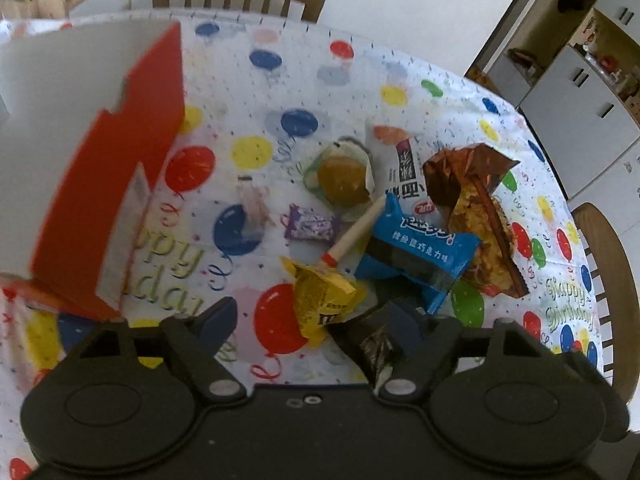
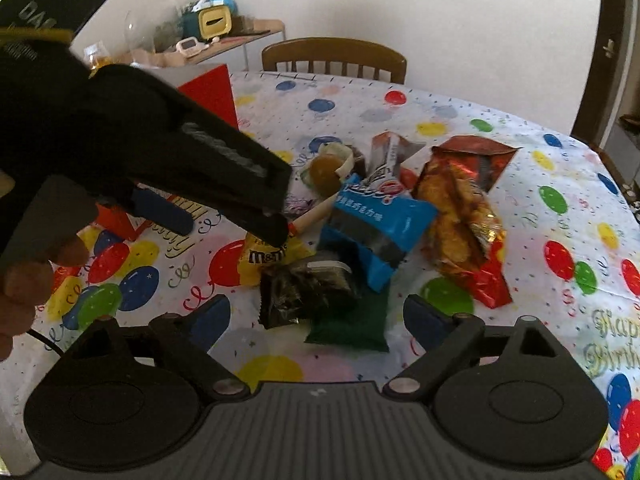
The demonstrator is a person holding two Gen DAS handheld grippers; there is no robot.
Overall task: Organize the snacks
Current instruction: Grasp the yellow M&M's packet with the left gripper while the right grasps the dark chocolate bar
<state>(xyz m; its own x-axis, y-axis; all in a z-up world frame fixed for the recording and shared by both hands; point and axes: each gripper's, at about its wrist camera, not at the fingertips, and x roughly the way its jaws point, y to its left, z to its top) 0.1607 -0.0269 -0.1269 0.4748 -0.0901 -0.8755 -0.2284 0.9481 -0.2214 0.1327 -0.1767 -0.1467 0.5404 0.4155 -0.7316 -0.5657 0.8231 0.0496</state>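
Both tongs gape, empty. Left tongs should straddle the yellow bag squarely, then carry it to the red box.

Left gripper open above yellow candy bag; red box left on balloon tablecloth.

Black hand-held gripper bodies with blue finger pads.

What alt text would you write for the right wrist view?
The open right gripper hovers over a pile of snacks on a balloon-print tablecloth, a black wrapper between its fingers. The left gripper reaches over a yellow M&M's bag, near a red box.
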